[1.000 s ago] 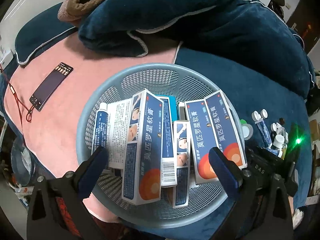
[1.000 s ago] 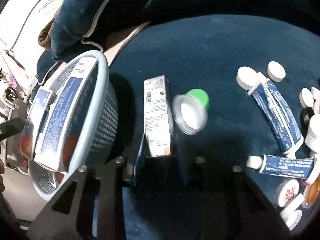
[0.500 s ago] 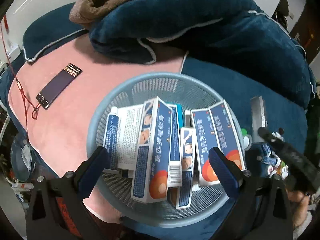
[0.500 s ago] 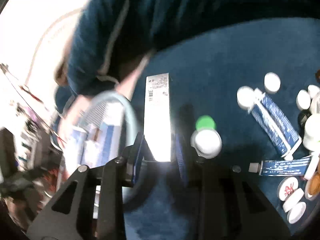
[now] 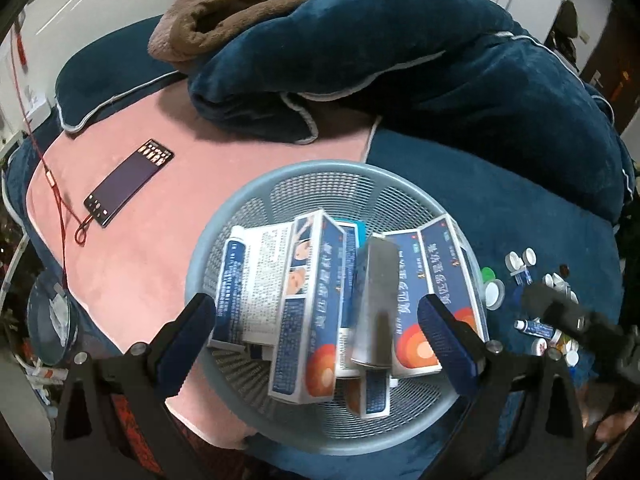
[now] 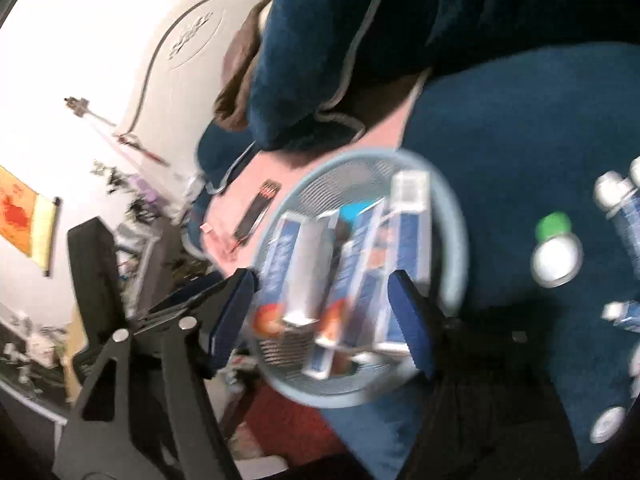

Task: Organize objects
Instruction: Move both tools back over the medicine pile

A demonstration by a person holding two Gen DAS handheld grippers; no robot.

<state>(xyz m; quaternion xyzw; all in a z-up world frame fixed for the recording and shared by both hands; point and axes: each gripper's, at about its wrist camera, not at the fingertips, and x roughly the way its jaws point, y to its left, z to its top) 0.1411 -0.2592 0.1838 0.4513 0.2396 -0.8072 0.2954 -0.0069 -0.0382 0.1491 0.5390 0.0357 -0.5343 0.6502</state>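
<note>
A round grey-blue mesh basket holds several blue-and-white ointment boxes. A grey-white box lies tilted on top of them, blurred. My left gripper is open and empty, just in front of the basket. My right gripper is open and empty above the basket, where the grey-white box lies among the others. The right wrist view is blurred. The right gripper's body shows at the right of the left wrist view.
Ointment tubes, white caps and a green-capped jar lie on the blue blanket right of the basket. A phone with a red cord lies on the pink cover at left. Piled blue and brown blankets sit behind.
My right gripper carried the grey-white box from the blanket to over the basket and opened. The box now lies in the basket. My left gripper stayed open while its view drew back.
</note>
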